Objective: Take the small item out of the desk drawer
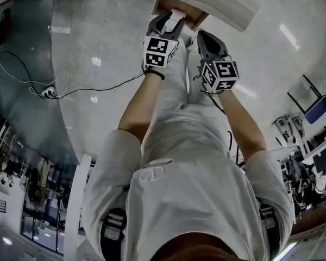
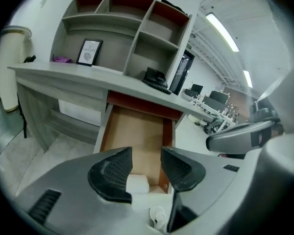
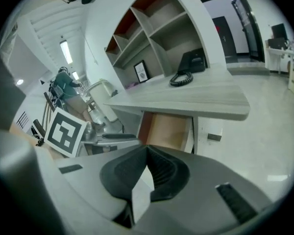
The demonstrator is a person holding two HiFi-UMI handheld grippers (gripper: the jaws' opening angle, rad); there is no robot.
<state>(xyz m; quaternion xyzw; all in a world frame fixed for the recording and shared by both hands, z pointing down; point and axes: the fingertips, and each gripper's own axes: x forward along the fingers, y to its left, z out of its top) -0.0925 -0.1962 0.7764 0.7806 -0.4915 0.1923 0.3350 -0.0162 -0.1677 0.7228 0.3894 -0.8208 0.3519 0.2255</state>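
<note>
Polished grey floor is seen around a pale desk with a shelf unit on top, in an open office. Little writing can be read: a small frame on the lowest shelf carries print too small to make out, and a round emblem is worn on the person's white shirt. Black-and-white square markers are carried on the left cube and the right cube. A dark phone is set on the desktop. Below it, the drawer is pulled out and its bare wooden bottom is shown. The item, a small white block, is seen at the drawer's front end. The left gripper is held above the drawer front with its jaws apart. In the left gripper view the item is framed between them, close by the left-hand pad, and no grip on it is shown. The right gripper is held just beside the left one, its jaws brought together at the tips. A white wedge is seen in the gap behind them, and what it is cannot be told.
</note>
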